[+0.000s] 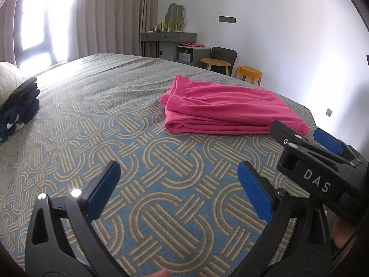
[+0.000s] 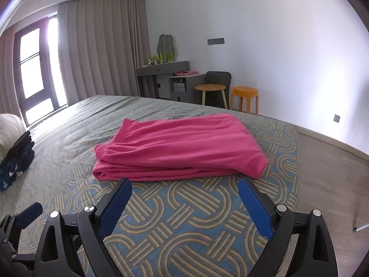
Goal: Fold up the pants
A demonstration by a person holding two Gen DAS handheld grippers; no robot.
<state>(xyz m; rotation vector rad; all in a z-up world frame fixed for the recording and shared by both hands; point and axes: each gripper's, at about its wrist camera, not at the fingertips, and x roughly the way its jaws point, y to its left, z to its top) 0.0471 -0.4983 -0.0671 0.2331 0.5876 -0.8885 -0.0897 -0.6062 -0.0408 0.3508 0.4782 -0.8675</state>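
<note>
Pink pants (image 1: pixel 228 108) lie folded in a flat stack on the patterned bedspread (image 1: pixel 129 143), also in the right wrist view (image 2: pixel 180 147). My left gripper (image 1: pixel 180 170) is open and empty, hovering over the bedspread short of the pants and to their left. My right gripper (image 2: pixel 185 187) is open and empty, just in front of the pants' near folded edge; its body also shows in the left wrist view (image 1: pixel 318 168) at the right. Neither gripper touches the pants.
A dark blue folded garment (image 1: pixel 18 110) and a pale pillow (image 1: pixel 9 78) lie at the bed's left. The bed's right edge (image 2: pixel 297 161) drops to a wooden floor. A desk, round table (image 2: pixel 209 87), chair and orange stool (image 2: pixel 244 97) stand by the far wall.
</note>
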